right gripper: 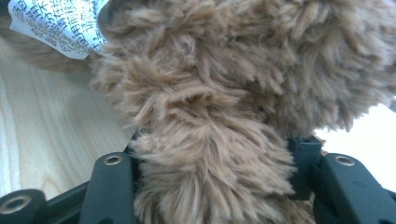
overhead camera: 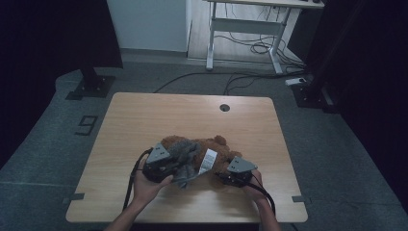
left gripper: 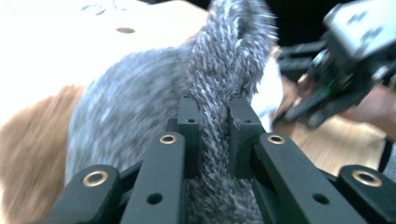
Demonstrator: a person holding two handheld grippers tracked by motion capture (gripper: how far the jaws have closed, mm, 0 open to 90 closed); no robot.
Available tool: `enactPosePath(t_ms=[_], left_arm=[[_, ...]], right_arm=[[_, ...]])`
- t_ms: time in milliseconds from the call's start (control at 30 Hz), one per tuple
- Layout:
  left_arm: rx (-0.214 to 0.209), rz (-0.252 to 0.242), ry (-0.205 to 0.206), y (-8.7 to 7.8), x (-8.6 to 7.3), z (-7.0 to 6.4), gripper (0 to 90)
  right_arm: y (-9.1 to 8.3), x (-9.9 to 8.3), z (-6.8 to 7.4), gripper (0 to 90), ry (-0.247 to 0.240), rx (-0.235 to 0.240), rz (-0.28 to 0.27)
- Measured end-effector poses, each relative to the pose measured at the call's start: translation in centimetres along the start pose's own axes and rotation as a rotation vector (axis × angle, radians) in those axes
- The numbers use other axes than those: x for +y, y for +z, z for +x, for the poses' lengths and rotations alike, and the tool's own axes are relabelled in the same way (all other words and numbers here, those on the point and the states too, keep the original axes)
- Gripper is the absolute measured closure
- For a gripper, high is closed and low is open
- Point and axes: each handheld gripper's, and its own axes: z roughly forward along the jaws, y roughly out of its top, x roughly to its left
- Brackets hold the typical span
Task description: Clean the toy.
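Brown plush toy (overhead camera: 219, 150) in grey knit garment (overhead camera: 185, 153), gripped at both ends near the table's (overhead camera: 144, 120) front edge.

A knit fold is pinched between the left gripper's (left gripper: 214, 122) jaws; a furry limb is clamped between the right gripper's (right gripper: 212, 154). Soft, light and yielding, it is best held by bunched fabric.

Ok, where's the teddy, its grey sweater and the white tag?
teddy (right gripper: 205, 116), right gripper view, on the brown fur between the tongs.
grey sweater (left gripper: 135, 98), left gripper view, on the knitted body of it.
white tag (overhead camera: 208, 160), high view, on the middle of the label.
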Motion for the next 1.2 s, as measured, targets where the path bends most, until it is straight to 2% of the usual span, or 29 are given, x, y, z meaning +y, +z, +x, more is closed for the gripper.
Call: enactPosePath(t_ms=[67, 133, 233, 333, 400, 533, 667, 767, 967, 1033, 1200], left_arm=[[-0.015, -0.004, 0.039, 1.2, 1.8, -1.4, 77.3], [-0.023, 0.006, 0.058, 2.3, 2.7, -2.2, 77.3], [-0.028, 0.054, 0.095, 5.4, 4.0, -3.7, 77.0], [-0.030, 0.101, 0.105, 8.0, 3.9, -4.2, 77.0], [-0.022, 0.107, 0.117, 8.5, 3.5, -4.3, 77.1], [-0.016, 0.101, 0.109, 8.1, 3.0, -4.0, 77.3], [0.020, 0.099, 0.105, 7.1, 2.7, -3.0, 77.4], [0.053, 0.097, 0.083, 6.0, 2.3, -1.5, 77.3], [0.105, 0.079, 0.004, 3.7, 0.9, 2.1, 77.4], [0.104, 0.069, -0.023, 3.0, 0.6, 3.0, 77.5], [0.129, 0.045, -0.046, 1.4, 0.2, 4.5, 77.1]], right_arm=[[-0.1, -0.2, 0.2, 42.2, 0.004, 0.005, -0.006], [-0.2, -0.3, 0.3, 41.3, 0.017, 0.006, -0.011], [-0.2, -0.6, 0.2, 40.6, 0.048, 0.012, -0.017], [-0.3, -0.7, 0.2, 40.6, 0.063, 0.019, -0.009], [-0.4, -0.9, 0.2, 40.6, 0.077, 0.021, 0.005], [-0.3, -1.5, 0.1, 41.8, 0.094, 0.039, -0.006], [-0.4, -1.5, 0.2, 44.0, 0.089, 0.038, -0.008], [-0.4, -1.6, 0.1, 45.4, 0.090, 0.043, -0.010], [-0.5, -1.9, 0.0, 45.9, 0.107, 0.051, -0.014], [-0.6, -2.0, -0.1, 46.0, 0.115, 0.055, -0.016], [-0.6, -2.1, 0.0, 46.0, 0.126, 0.056, -0.019]])
